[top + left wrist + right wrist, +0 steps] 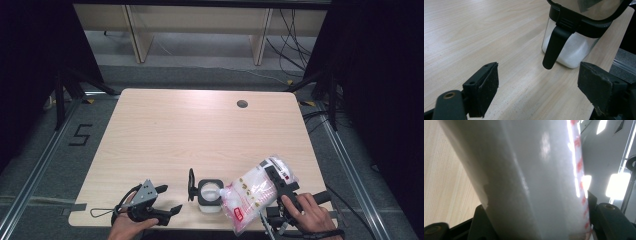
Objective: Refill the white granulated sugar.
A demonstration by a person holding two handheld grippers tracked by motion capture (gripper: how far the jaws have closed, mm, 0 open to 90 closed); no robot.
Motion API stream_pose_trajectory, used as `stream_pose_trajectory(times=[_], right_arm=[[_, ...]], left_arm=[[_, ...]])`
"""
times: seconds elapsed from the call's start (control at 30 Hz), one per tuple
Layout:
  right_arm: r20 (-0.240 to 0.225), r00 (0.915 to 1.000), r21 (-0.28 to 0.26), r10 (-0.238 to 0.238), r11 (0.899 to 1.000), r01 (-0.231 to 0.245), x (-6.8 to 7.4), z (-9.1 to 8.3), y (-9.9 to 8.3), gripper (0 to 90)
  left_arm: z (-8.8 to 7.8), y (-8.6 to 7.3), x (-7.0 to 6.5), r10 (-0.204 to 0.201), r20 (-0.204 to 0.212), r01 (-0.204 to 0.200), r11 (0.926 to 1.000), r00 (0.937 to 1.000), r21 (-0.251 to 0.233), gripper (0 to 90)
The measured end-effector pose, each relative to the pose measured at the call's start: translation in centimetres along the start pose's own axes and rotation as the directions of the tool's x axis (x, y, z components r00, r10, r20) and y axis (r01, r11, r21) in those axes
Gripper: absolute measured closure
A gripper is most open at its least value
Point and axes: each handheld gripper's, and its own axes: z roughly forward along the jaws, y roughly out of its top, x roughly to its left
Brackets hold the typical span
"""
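Note:
A clear square jar [210, 194] with a black rim holds white powder and stands near the table's front edge, its lid [191, 185] flipped up on the left side. My right gripper [274, 181] is shut on a clear bag [250, 192] of white powder with red print. The bag is tilted, and its lower corner reaches the jar's open mouth. In the right gripper view the bag [529, 170] sits between both jaws of the right gripper [536, 220]. My left gripper [169, 199] rests open left of the jar. In the left gripper view the left gripper [539, 82] faces the jar [571, 47] and holds nothing.
The light wooden table [200, 130] has a round cable hole [242, 104] at the back right. Its front edge runs close under both hands. Beyond the table stand pale shelf legs [137, 35], and cables [295, 45] lie on the grey floor.

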Motion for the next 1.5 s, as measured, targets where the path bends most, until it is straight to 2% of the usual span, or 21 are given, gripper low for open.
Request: stream_pose_trajectory(times=[0.1, 0.13, 0.17, 0.2, 0.27, 0.3, 0.37, 0.4, 0.47, 0.6, 0.67, 0.77, 0.9, 0.97, 1.07, 1.1, 1.17, 1.23, 1.3, 1.4, 1.5], right_arm=[[-0.013, 0.9998, 0.012, 0.016, 1.000, -0.016, 0.13, -0.04, -0.02, 44.6], [-0.015, 0.9982, 0.021, 0.058, 0.998, -0.058, 0.43, -0.11, -0.06, 44.6], [-0.013, 0.9998, 0.012, 0.016, 1.000, -0.016, 0.12, -0.04, -0.02, 44.7], [-0.019, 0.9997, 0.014, 0.014, 1.000, -0.014, 0.10, -0.05, -0.02, 44.6], [-0.019, 0.9997, 0.015, 0.017, 1.000, -0.016, 0.12, -0.08, -0.03, 44.6], [-0.010, 0.9998, 0.010, 0.017, 1.000, -0.017, 0.16, -0.05, -0.04, 44.6], [-0.010, 0.9998, 0.010, 0.018, 1.000, -0.018, 0.17, -0.06, -0.04, 44.7], [-0.034, 0.9993, 0.030, 0.012, 0.999, -0.011, 0.02, -0.19, 0.02, 44.7], [-0.030, 0.9995, 0.023, 0.010, 1.000, -0.009, 0.05, -0.14, -0.02, 44.6], [-0.024, 0.9996, 0.020, 0.015, 1.000, -0.014, 0.10, -0.14, -0.01, 44.7], [-0.028, 0.9995, 0.024, 0.016, 1.000, -0.016, 0.16, -0.18, -0.03, 44.7], [-0.010, 0.9995, 0.014, 0.031, 0.999, -0.031, 0.31, -0.11, -0.03, 44.7], [-0.015, 0.9998, 0.012, 0.011, 1.000, -0.011, 0.11, -0.12, -0.04, 44.7], [-0.028, 0.9996, 0.022, 0.007, 1.000, -0.007, 0.03, -0.16, -0.02, 44.7], [-0.034, 0.9991, 0.027, 0.027, 0.999, -0.026, 0.18, -0.18, -0.03, 44.7], [-0.028, 0.9996, 0.022, 0.008, 1.000, -0.008, 0.03, -0.18, -0.02, 44.7], [-0.025, 0.9993, 0.020, 0.028, 0.999, -0.027, 0.21, -0.13, -0.05, 44.7], [-0.032, 0.9995, 0.021, 0.005, 1.000, -0.004, -0.01, -0.16, -0.05, 44.8], [-0.033, 0.9994, 0.021, 0.008, 1.000, -0.007, 0.03, -0.16, -0.06, 44.8], [-0.014, 0.9999, 0.002, 0.009, 1.000, -0.009, 0.19, -0.03, -0.15, 44.8], [-0.012, 0.9999, 0.003, 0.011, 1.000, -0.011, 0.22, -0.02, -0.16, 44.9]], left_arm=[[-0.03, -0.04, -0.03, 0.008, 0.004, -0.008, 1.0000, 1.0000, -0.001, 16.6], [-0.01, -0.01, 0.00, 0.005, 0.004, -0.005, 1.0000, 1.0000, -0.004, 16.6], [0.01, -0.01, -0.05, -0.010, 0.002, 0.010, 0.9999, 0.9999, -0.003, 16.6], [0.02, -0.04, -0.15, -0.024, -0.003, 0.024, 0.9997, 0.9997, 0.000, 16.6], [0.01, -0.09, -0.17, -0.019, 0.001, 0.019, 0.9998, 0.9998, 0.000, 16.6], [0.00, -0.03, -0.01, 0.009, 0.004, -0.009, 1.0000, 0.9999, -0.001, 16.6], [0.03, -0.02, -0.15, -0.025, -0.002, 0.025, 0.9997, 0.9997, 0.000, 16.6], [0.04, -0.02, -0.11, -0.014, -0.001, 0.014, 0.9999, 0.9999, 0.000, 16.6], [-0.02, -0.04, -0.02, 0.006, 0.004, -0.006, 1.0000, 1.0000, -0.001, 16.6], [0.03, -0.03, -0.15, -0.024, -0.003, 0.024, 0.9997, 0.9997, 0.001, 16.6], [0.00, -0.03, -0.02, 0.010, 0.005, -0.010, 0.9999, 0.9999, 0.000, 16.6], [0.02, -0.01, -0.13, -0.024, -0.004, 0.024, 0.9997, 0.9997, 0.000, 16.6], [-0.01, -0.03, -0.01, 0.009, 0.004, -0.009, 1.0000, 1.0000, -0.003, 16.6], [0.01, -0.01, -0.13, -0.025, -0.003, 0.025, 0.9997, 0.9997, -0.001, 16.6], [0.01, -0.10, -0.20, -0.023, 0.001, 0.023, 0.9997, 0.9997, -0.001, 16.6], [-0.01, -0.04, -0.03, 0.005, 0.003, -0.005, 1.0000, 1.0000, -0.003, 16.6], [0.01, -0.02, -0.12, -0.022, -0.005, 0.022, 0.9998, 0.9997, -0.001, 16.6], [0.03, -0.10, -0.17, -0.024, -0.002, 0.024, 0.9997, 0.9997, -0.004, 16.6], [-0.02, -0.03, -0.01, 0.007, 0.004, -0.007, 1.0000, 1.0000, -0.003, 16.6], [0.00, -0.04, -0.14, -0.024, -0.003, 0.024, 0.9997, 0.9997, 0.000, 16.6], [-0.05, -0.03, -0.02, 0.004, 0.004, -0.004, 1.0000, 1.0000, -0.003, 16.6]])
